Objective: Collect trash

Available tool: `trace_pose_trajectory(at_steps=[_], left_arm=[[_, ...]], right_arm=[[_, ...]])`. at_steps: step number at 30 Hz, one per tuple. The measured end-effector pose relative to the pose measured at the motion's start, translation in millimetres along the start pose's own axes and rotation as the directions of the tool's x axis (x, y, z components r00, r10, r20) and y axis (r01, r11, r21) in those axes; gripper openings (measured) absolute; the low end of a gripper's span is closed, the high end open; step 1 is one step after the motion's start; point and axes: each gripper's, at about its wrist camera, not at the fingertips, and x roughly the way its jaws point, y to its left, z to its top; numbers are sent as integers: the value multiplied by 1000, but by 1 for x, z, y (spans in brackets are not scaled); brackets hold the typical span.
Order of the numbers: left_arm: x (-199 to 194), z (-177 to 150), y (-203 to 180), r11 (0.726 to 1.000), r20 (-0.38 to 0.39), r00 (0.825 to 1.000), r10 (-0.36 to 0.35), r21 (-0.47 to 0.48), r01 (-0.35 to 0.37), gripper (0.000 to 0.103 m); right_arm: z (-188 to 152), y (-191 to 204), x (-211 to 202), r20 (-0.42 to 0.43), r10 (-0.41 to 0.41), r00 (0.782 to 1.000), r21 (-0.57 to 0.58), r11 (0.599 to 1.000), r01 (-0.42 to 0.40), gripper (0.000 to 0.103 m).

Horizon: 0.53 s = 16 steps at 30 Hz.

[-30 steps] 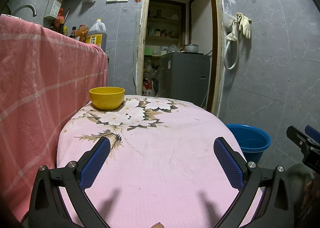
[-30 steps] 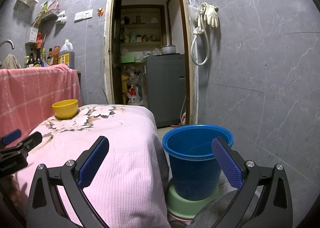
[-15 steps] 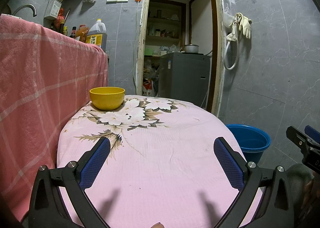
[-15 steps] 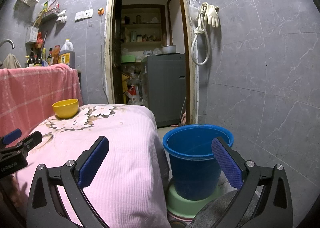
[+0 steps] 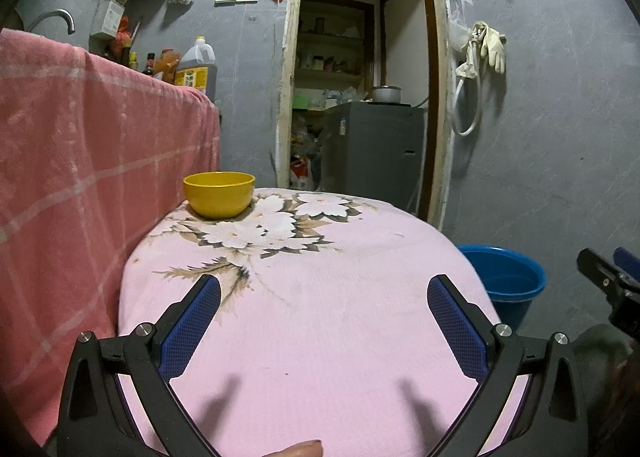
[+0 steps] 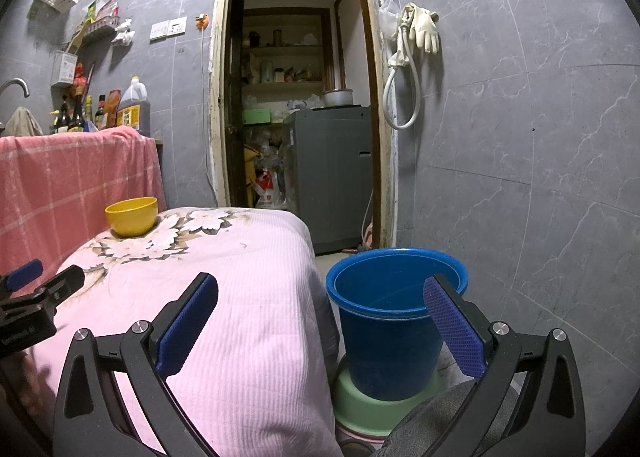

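Grippers, left (image 5: pixel 324 285) and right (image 6: pixel 320 285), spread empty; blue bucket (image 6: pixel 394 299) beside table edge (image 6: pixel 316 277)

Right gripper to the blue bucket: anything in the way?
Nothing visible. The open right gripper looks straight at the round blue plastic bucket, which sits on a green basin beside the pink flowered table cover. No trash shows in either view.

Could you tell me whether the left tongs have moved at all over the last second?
No. The left tongs frame the yellow bowl and doorway exactly as before.
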Motion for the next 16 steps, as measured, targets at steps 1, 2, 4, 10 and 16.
trace_pose_trajectory(at_steps=[1, 2, 4, 10, 16], left_arm=[[0, 0, 0, 1000, -1, 1000, 11, 1, -11, 101], [1, -1, 0, 1000, 0, 1000, 17, 0, -17, 101], [1, -2, 0, 1000, -1, 1000, 26, -5, -26, 101], [2, -3, 2, 999, 8, 999, 37, -4, -37, 101], [1, -2, 4, 999, 7, 999, 38, -12, -38, 101]], right_arm=[[0, 0, 0, 0, 1, 1000, 1, 1000, -1, 103], [0, 0, 0, -1, 1, 1000, 0, 1000, -1, 103], [0, 0, 0, -1, 1, 1000, 0, 1000, -1, 103], [0, 2, 0, -2, 0, 1000, 0, 1000, 0, 103], [-1, 6, -3, -3, 7, 1000, -6, 1000, -7, 103]])
